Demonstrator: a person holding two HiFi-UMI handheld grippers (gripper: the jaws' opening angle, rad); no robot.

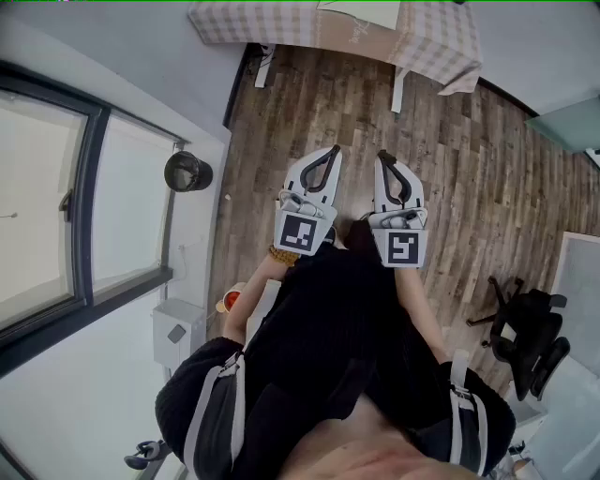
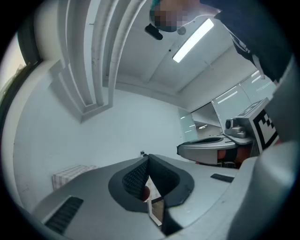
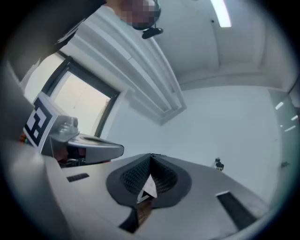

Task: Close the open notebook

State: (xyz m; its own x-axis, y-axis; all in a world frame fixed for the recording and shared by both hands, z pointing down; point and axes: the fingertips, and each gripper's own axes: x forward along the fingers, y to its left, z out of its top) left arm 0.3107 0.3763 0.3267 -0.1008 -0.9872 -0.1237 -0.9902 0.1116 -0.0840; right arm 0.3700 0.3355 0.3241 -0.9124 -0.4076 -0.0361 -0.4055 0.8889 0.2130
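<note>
Both the left gripper [image 1: 330, 150] and the right gripper [image 1: 382, 155] were closed tight and held nothing. The desk [image 1: 244, 23] was well apart from them, and the notebook could not be made out (maybe it lay up there). Reaching with closed jaws might just shove the cover, not catch it.

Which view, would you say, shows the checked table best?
The head view: the table spans its top edge. The left gripper view catches a small patch of it; the right gripper view shows none.
</note>
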